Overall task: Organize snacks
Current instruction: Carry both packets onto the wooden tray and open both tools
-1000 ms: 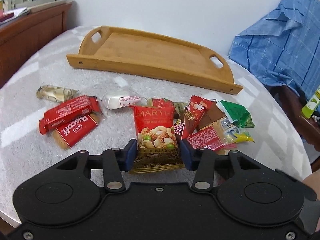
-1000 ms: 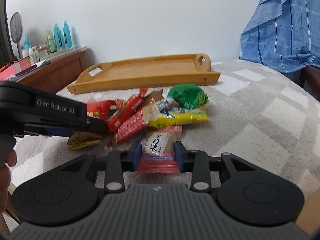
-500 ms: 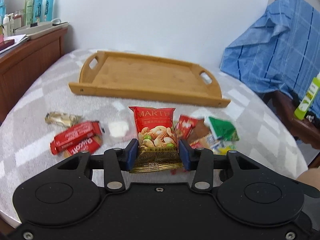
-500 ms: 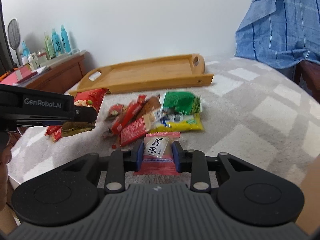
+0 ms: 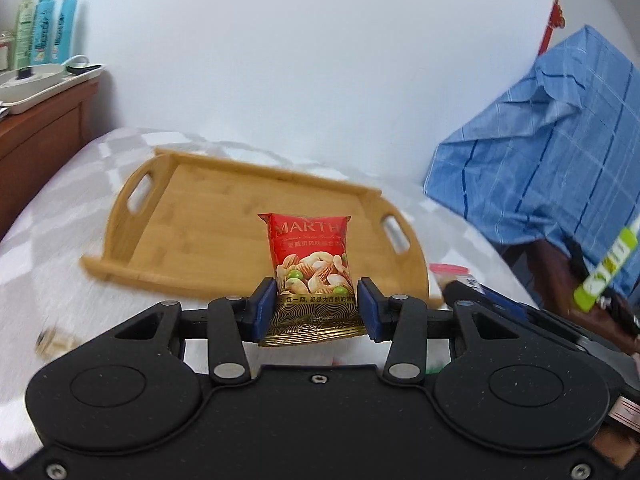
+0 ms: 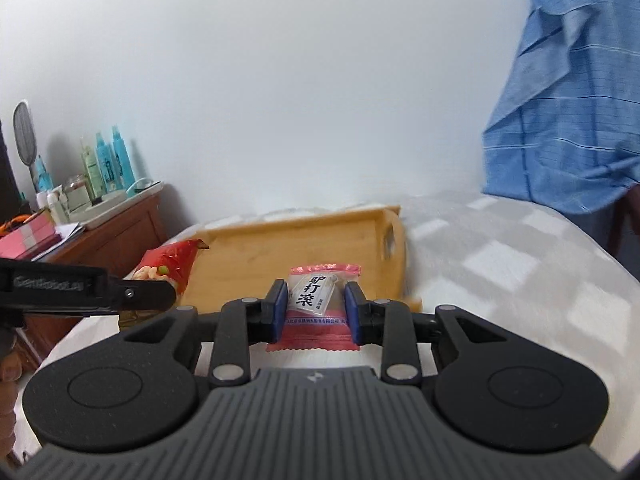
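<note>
Change: both grippers have lifted off the snack pile since the earlier frames; the pile has dropped out of sight below them and the tray now sits right behind each held packet.
Left gripper (image 5: 316, 308): jaws closed partway on the red nut packet (image 5: 310, 256), blue pads pressing its gold lower edge from both sides; packet upright, clear of the cloth.
Right gripper (image 6: 315, 310): jaws nearly closed on the pink-edged packet (image 6: 316, 304), pads squeezing both sides; packet held up off the table.
Wooden tray (image 5: 208, 224): at 12 o'clock of the left gripper, lying on the table, nothing seen inside it; cut-out handles at 10 and 2 o'clock ends. In the right wrist view its floor (image 6: 256, 256) is bare too, at 12 o'clock.
Packets vs tray: both are in front of the tray in view; cannot tell if they are over it or short of it.
Table cloth (image 5: 48, 216): grey-white checks, blurred.
Leftover snack (image 5: 54, 342): gold wrapper at 9 o'clock of the left gripper, blurred, lying on the cloth.
Cross view: the left gripper's arm (image 6: 88, 292) enters at 9 o'clock in the right wrist view, with the nut packet (image 6: 168, 266) at its tip.
Surroundings: blue checked cloth (image 5: 552, 152) at 2 o'clock; wooden cabinet (image 6: 108, 236) at 9 o'clock with spray bottles (image 6: 108, 162) on top.
Obstruction: nothing lies between grippers and tray.
</note>
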`<state>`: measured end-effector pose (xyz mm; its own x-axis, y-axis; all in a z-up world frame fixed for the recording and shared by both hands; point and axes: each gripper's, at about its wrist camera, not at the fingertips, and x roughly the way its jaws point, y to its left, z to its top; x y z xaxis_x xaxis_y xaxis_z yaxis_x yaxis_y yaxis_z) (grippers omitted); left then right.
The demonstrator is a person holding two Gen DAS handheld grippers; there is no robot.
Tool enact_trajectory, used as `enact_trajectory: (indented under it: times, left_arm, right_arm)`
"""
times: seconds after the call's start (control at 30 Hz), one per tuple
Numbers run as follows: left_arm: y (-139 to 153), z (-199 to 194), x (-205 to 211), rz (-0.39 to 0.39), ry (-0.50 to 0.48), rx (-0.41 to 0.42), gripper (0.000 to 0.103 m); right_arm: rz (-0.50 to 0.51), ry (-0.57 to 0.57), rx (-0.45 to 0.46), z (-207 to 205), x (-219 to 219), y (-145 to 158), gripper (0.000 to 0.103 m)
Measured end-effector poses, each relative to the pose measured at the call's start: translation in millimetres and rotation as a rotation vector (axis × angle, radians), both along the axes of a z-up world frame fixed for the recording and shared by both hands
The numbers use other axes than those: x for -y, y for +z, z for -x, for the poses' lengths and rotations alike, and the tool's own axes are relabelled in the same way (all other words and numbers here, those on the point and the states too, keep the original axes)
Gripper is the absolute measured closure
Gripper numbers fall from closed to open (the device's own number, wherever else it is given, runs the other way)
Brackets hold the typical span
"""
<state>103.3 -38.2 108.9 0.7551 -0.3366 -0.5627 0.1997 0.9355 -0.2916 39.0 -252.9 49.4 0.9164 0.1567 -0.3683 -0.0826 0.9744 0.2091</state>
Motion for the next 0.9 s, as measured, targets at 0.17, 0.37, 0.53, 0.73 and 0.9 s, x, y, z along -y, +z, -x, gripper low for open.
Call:
enact_trajectory:
  times: [0.17,0.37,0.53,0.73,0.9]
  left_arm:
    - [-7,-53,11,0.011,-0.005,-0.049,0.061]
    - [-35,-93,29,-0.033,-0.002,-0.104,0.061]
    - [-57,-109,33,-0.044,0.001,-0.151,0.061]
    - [-62,-112,39,-0.059,-0.011,-0.141,0.061]
    - [-69,-114,40,-0.062,-0.006,-0.163,0.061]
  right_arm:
    - [0.023,0.047,-0.042,-60,9,-1,0.068]
    - [0.016,0.075,-0.142,-103,16,-25,0.068]
    - [0.018,0.071,-0.197,-116,18,-42,0.068]
    - [0.024,0.075,-0.220,-124,16,-49,0.067]
    - [0.022,0.069,-0.238,-129,14,-53,0.067]
